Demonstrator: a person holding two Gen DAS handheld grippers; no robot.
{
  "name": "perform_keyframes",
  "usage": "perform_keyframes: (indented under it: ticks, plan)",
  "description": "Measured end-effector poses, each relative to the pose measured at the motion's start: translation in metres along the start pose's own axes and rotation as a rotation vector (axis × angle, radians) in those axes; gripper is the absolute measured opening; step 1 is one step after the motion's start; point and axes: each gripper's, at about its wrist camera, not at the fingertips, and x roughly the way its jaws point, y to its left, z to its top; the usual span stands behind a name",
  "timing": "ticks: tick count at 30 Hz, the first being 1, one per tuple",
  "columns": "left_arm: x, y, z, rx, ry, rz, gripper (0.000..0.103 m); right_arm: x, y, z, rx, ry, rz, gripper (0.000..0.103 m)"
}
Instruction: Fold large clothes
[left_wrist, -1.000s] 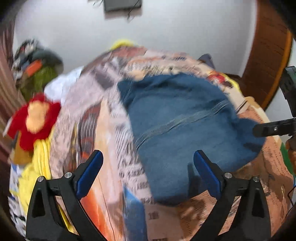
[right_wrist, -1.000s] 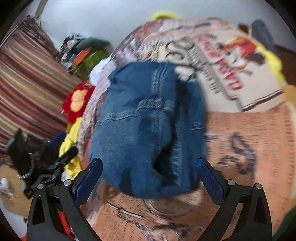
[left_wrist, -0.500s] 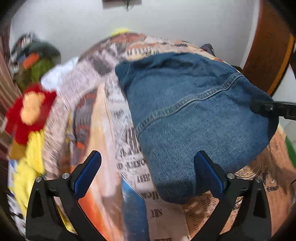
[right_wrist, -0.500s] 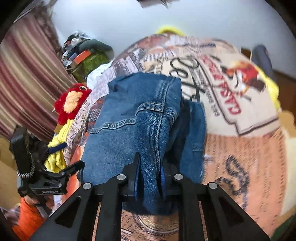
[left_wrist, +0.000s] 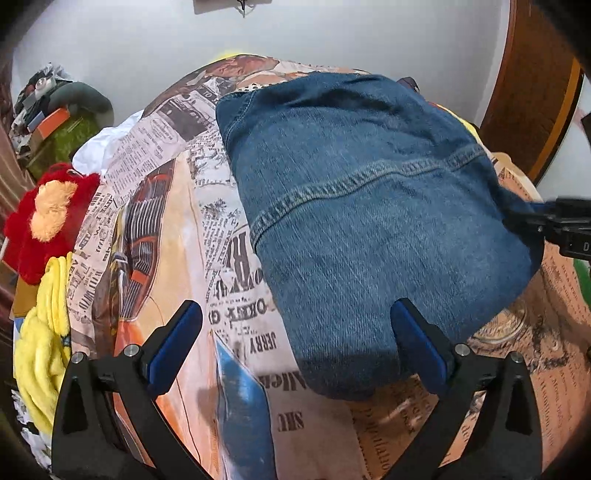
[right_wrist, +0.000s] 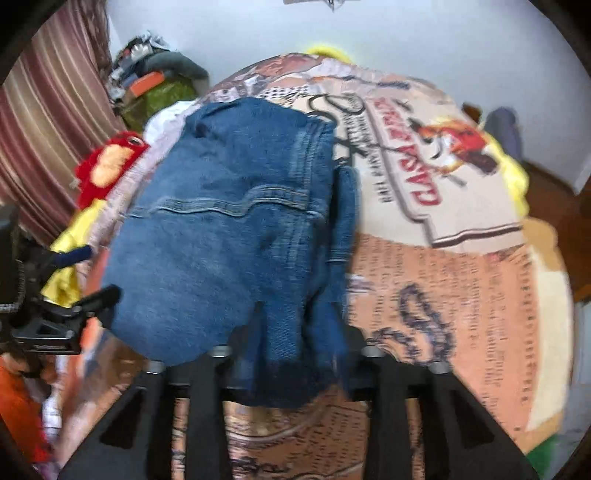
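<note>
Left wrist view. Folded blue jeans (left_wrist: 369, 221): a thick denim bundle across the centre and right of the frame, lying on a bed spread (left_wrist: 155, 229) printed with newspaper text and a vintage car. Left tool (left_wrist: 295, 343): at the bottom of the frame, jaws wide apart, blue pads clear of the cloth; the near corner of the jeans lies just ahead of its right-hand finger, nothing gripped. Right tool (left_wrist: 532, 221): dark tip entering at the right edge, at the far side of the bundle. Red and orange plush toy (left_wrist: 44, 221): left edge. Yellow cloth (left_wrist: 40, 343): lower left, below the toy. Heap of clothes and boxes (left_wrist: 59, 118): upper left, against a pale wall (left_wrist: 147, 44). Wooden headboard (left_wrist: 532, 88): upper right.

Right wrist view, blurred. Jeans (right_wrist: 229, 236): centre and left of the frame, seams and waistband uppermost, the near edge hanging down between the right tool's (right_wrist: 295, 354) fingers at the bottom centre. Its jaws are opening, about halfway apart, denim between them; whether the pads press on it I cannot tell through the blur. Left tool (right_wrist: 88, 280): left edge, spread wide beside the bundle. Striped curtain (right_wrist: 51, 110): upper left. Bed spread (right_wrist: 443, 258): fills the right half, with red lettering and a figure.
</note>
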Motion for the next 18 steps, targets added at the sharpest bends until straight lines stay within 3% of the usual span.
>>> perform_keyframes:
  ticks: [2, 9, 13, 16, 18]
  plan:
    - [-0.003, -0.001, -0.005, 0.01, -0.006, 0.004, 0.103, -0.004, -0.001, -0.004, -0.039, -0.025, -0.073, 0.067]
    - [-0.019, 0.004, -0.011, 0.016, -0.013, 0.032, 0.103, -0.022, -0.013, -0.006, 0.034, 0.015, 0.007, 0.069]
    - [-0.033, 0.011, -0.004, 0.016, -0.055, 0.077, 0.103, -0.038, -0.006, 0.001, 0.001, 0.01, -0.003, 0.069]
    - [-0.042, 0.021, 0.007, -0.008, -0.09, 0.069, 0.103, -0.048, 0.0, 0.008, -0.021, -0.018, -0.003, 0.071]
    - [-0.047, 0.029, 0.017, -0.028, -0.116, 0.057, 0.103, -0.053, 0.003, 0.016, -0.025, -0.041, 0.008, 0.085]
